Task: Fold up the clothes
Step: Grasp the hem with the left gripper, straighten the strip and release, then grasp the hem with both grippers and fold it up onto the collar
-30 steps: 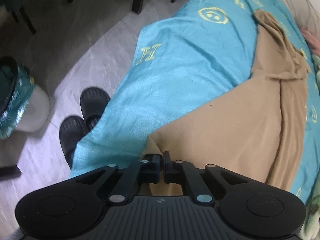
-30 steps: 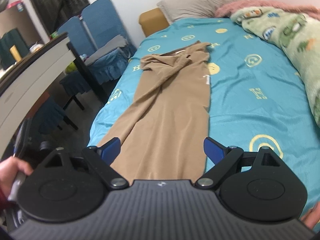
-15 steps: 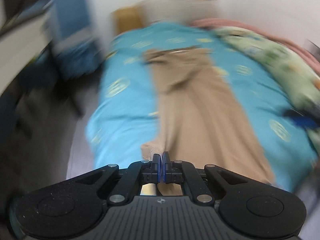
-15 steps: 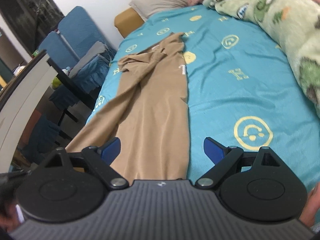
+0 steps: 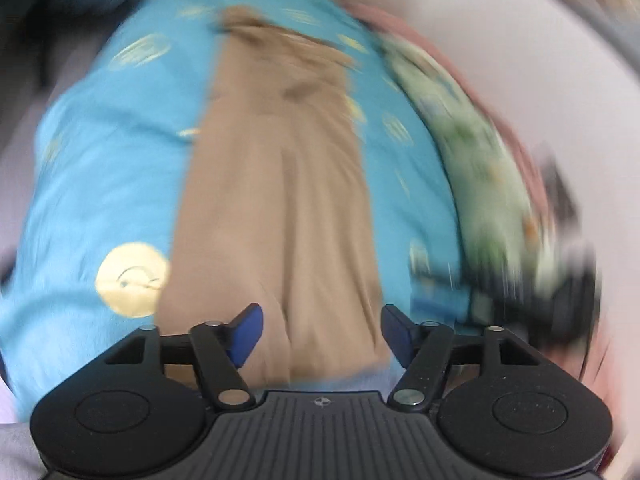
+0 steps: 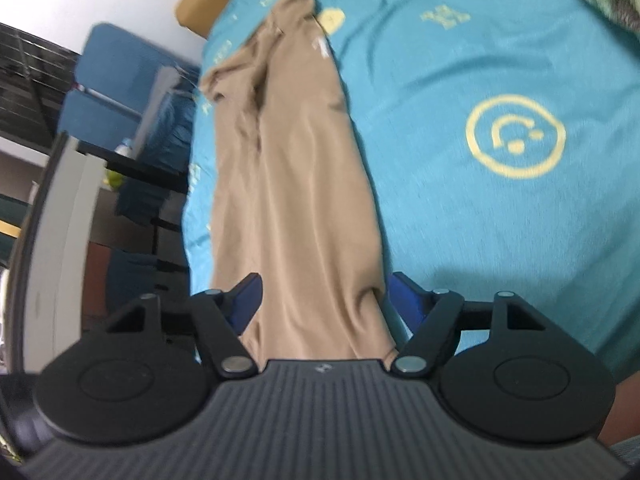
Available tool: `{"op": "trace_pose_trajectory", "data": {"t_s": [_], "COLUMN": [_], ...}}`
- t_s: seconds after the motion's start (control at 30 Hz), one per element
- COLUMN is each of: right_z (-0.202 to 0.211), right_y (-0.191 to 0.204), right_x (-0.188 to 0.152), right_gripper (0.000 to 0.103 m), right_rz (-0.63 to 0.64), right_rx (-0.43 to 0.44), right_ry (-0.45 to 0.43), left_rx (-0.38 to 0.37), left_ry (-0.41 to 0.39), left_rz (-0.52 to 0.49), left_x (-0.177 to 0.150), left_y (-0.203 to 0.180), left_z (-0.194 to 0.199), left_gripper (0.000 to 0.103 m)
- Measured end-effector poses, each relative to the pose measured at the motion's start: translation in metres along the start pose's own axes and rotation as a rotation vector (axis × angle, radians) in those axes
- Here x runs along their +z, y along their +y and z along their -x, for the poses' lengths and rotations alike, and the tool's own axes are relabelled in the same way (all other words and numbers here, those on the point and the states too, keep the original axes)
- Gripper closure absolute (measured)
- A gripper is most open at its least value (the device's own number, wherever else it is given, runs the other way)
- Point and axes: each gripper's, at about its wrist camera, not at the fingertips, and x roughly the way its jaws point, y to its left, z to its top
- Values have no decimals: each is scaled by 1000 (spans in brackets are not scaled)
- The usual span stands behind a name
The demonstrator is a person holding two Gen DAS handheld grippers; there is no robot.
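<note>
On the bed, a tan garment (image 6: 296, 184) lies stretched lengthwise over a turquoise bedspread (image 6: 500, 216) printed with yellow smiley faces and letters, its bunched far end pointing toward the head of the bed and its near end reaching down under both grippers. From the right wrist view, the right gripper (image 6: 322, 300) hovers over the near end of the cloth with its jaws apart and closing; the fabric lies between and below the blue pads, which do not press on it. From the left wrist view, heavily blurred, the left gripper (image 5: 320, 334) has its jaws apart and opening above the same near end of the tan garment (image 5: 280, 208), gripping nothing. A green patterned blanket (image 5: 472, 160) runs along the far side of the bedspread (image 5: 108, 184). Beside the bed in the right wrist view stand blue chairs (image 6: 116, 76) and a dark table edge (image 6: 132, 166)
</note>
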Motion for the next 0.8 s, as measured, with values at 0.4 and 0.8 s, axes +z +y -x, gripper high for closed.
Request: {"op": "trace_pose_trajectory", "data": {"t_s": [0.4,0.8], "right_z": [-45,-46], "right_y": [4,27], "right_x": [-11,-33], "right_gripper": [70,64], "right_rz": [54,226], "right_rx": [-71,-160], "right_ry": [222,283], "left_rx": [243,229], "left_ry": [153,255], "left_rz": [150,67], "left_x": [27,26], "left_y": [49,31], "left_z": [-66,-66], "left_gripper": [40,51]}}
